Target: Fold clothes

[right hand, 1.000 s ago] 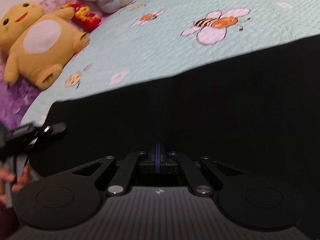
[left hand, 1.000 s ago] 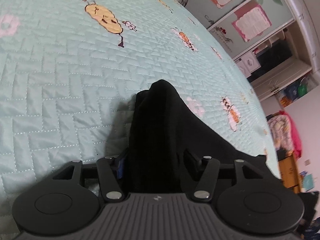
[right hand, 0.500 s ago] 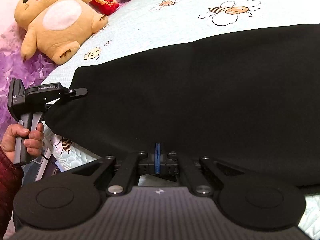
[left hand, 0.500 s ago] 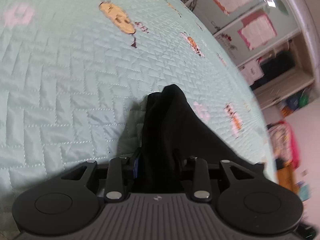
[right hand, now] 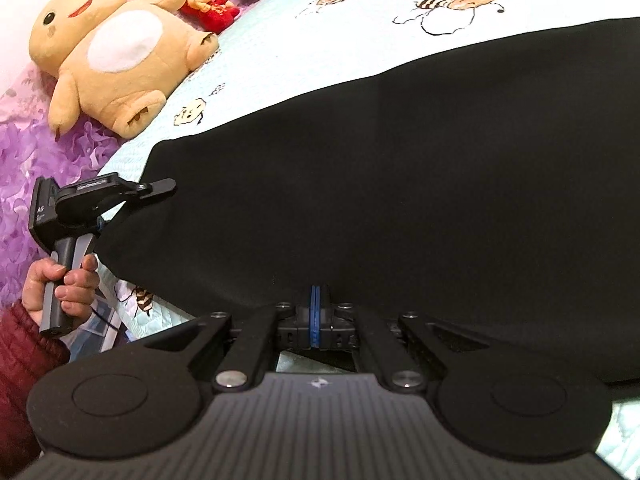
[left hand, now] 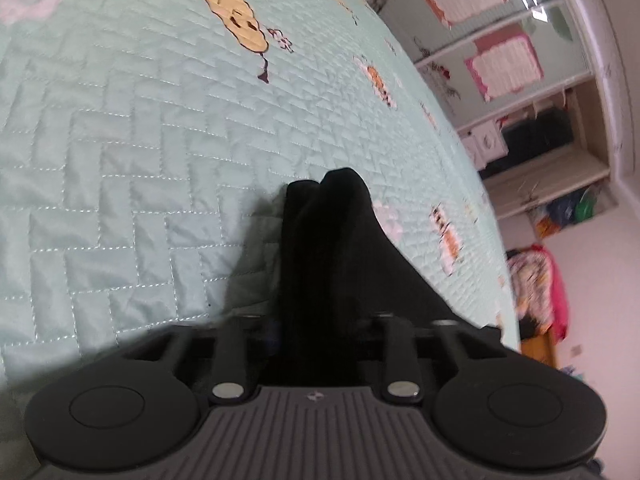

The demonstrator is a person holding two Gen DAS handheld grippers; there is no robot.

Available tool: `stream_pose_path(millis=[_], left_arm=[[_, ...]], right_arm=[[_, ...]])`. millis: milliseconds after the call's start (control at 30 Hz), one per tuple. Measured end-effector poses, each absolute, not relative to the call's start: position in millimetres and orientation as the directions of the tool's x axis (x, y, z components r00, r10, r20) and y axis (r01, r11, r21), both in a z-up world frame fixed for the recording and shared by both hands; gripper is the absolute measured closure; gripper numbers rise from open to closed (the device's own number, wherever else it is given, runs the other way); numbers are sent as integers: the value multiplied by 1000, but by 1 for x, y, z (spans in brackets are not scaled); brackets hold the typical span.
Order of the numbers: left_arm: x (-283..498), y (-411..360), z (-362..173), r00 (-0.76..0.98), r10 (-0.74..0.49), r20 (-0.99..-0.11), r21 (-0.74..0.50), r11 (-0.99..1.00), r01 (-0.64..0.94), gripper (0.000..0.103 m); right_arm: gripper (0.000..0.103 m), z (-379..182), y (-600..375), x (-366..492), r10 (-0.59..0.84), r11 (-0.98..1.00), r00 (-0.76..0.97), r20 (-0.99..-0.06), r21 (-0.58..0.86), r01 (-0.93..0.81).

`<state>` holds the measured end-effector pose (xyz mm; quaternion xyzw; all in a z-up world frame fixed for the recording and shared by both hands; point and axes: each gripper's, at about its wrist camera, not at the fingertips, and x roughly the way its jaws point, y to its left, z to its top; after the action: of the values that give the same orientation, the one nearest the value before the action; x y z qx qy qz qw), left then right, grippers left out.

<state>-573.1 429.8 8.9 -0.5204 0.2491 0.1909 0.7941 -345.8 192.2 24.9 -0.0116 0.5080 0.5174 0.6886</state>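
Mint quilted bedspread (left hand: pixel 120 128) with bee and flower print covers the bed; plush toys (right hand: pixel 108 56) sit along the far edge on a purple ruffled cover.

Black garment (right hand: pixel 400 168) lies spread across the quilt, near edge drooping toward the bed's side.

Right gripper (right hand: pixel 315 312): jaws fully together, blue pads meeting at the garment's near hem. Whether cloth is actually caught cannot be told, the black hides it.

Left gripper (left hand: pixel 316 332): jaws closing, narrow now, with a bunched corner of the garment between them, standing up in a thick ridge. Seen from the right wrist view, a hand (right hand: pixel 60 280) in a dark red sleeve holds it at the garment's left corner.

Risks, as judged:
- The left takes several layers at once, so the fold would come out lumpy.
- The right pinches only a sliver of hem, and it slips on lifting.
- Uneven pull between the hands skews the edge.
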Motion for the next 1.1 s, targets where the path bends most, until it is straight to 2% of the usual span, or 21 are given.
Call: stream_pose_path(millis=[167, 400, 767, 867, 933, 1100], left_arm=[[-574, 422, 29, 806, 75, -588, -726, 390, -566, 91], [-558, 397, 92, 832, 114, -543, -706, 475, -526, 91], [-528, 360, 147, 840, 105, -532, -678, 541, -497, 91], [-510, 347, 166, 842, 94, -531, -670, 561, -486, 91], [-495, 338, 178, 841, 82, -534, -661, 580, -476, 92], [-446, 307, 206, 826, 53, -562, -614, 642, -459, 91]], right_arm=[[103, 25, 190, -347, 711, 449, -55, -702, 512, -732], [103, 19, 180, -341, 755, 413, -80, -651, 568, -712], [103, 19, 173, -338, 784, 380, -103, -612, 604, -700], [103, 24, 170, -340, 801, 352, -105, -590, 605, -714], [99, 27, 164, -340, 810, 337, -104, -577, 603, -723], [98, 35, 137, -325, 841, 317, -99, -532, 632, -707]])
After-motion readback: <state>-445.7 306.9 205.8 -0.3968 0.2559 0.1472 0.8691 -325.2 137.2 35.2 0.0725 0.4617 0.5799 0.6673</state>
